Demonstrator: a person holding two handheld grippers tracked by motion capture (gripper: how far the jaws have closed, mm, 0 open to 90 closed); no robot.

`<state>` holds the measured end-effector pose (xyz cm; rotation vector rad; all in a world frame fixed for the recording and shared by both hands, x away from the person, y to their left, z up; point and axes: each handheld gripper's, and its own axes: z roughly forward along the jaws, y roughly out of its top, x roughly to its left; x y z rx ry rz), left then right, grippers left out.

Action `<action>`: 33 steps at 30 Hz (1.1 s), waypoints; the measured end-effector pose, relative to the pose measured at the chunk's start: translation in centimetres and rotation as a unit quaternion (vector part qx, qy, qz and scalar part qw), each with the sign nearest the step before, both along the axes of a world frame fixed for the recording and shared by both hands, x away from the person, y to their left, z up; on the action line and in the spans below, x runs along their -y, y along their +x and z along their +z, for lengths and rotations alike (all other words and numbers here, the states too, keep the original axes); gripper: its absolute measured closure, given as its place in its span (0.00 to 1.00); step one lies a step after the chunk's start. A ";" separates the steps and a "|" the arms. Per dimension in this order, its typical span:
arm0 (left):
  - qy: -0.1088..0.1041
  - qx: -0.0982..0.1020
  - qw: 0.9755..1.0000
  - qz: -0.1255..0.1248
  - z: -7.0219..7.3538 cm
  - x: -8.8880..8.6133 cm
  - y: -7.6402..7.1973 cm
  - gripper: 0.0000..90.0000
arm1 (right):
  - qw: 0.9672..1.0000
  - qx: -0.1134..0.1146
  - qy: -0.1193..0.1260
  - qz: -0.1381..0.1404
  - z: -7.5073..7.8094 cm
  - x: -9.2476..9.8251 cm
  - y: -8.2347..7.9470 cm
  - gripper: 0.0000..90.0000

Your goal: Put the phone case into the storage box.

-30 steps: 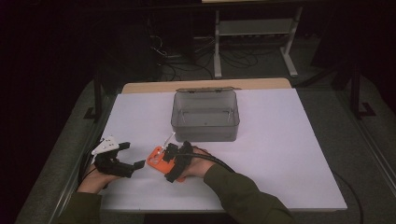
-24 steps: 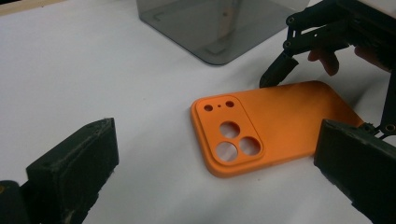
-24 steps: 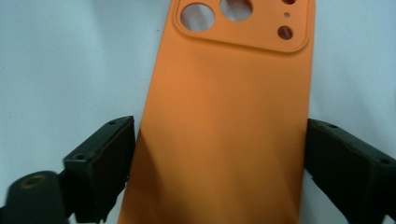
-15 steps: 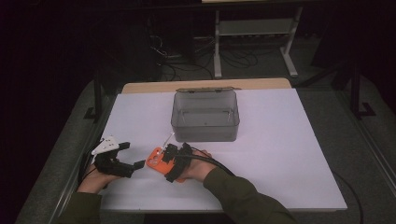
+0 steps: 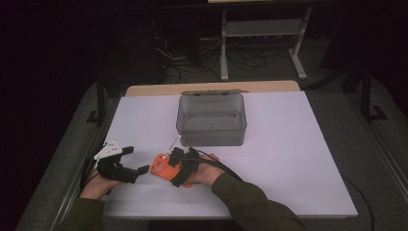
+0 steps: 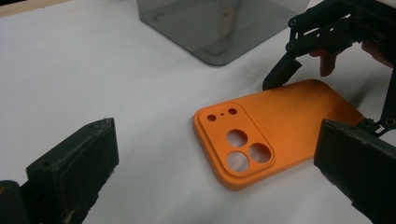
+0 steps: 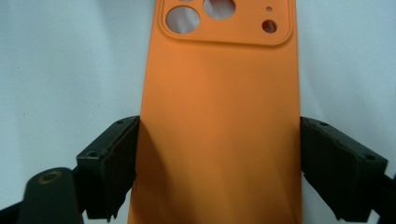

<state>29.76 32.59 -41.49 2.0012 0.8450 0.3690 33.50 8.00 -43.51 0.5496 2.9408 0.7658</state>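
An orange phone case (image 5: 160,168) lies back-up on the white table, its camera holes (image 6: 238,149) toward my left gripper. My right gripper (image 5: 174,167) comes over it from the right. In the right gripper view this gripper (image 7: 219,140) has one jaw pressed on each long edge of the case (image 7: 219,107), so it is shut on it. My left gripper (image 5: 135,160) stands open just left of the case. In the left gripper view its jaws (image 6: 217,140) frame the case's camera end without touching it.
A grey see-through box (image 5: 211,137) with its lid open stands behind the case at mid-table, also seen at top in the left gripper view (image 6: 219,28). White tabletop (image 5: 298,159) spreads to the right. The table's front edge runs just below both hands.
My right gripper has crept a little to the left along the case. The left gripper and the case have hardly moved.
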 end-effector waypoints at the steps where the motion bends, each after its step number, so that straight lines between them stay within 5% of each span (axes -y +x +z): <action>1: 0.000 0.000 1.000 0.000 0.0 0.0 0.0 0.00 | 1.000 0.000 -0.002 0.002 0.0 0.1 0.0 0.17; 33: 0.008 0.000 1.000 -0.004 -0.1 0.4 0.0 0.00 | 0.999 0.018 0.031 -0.008 3.1 6.0 0.0 0.17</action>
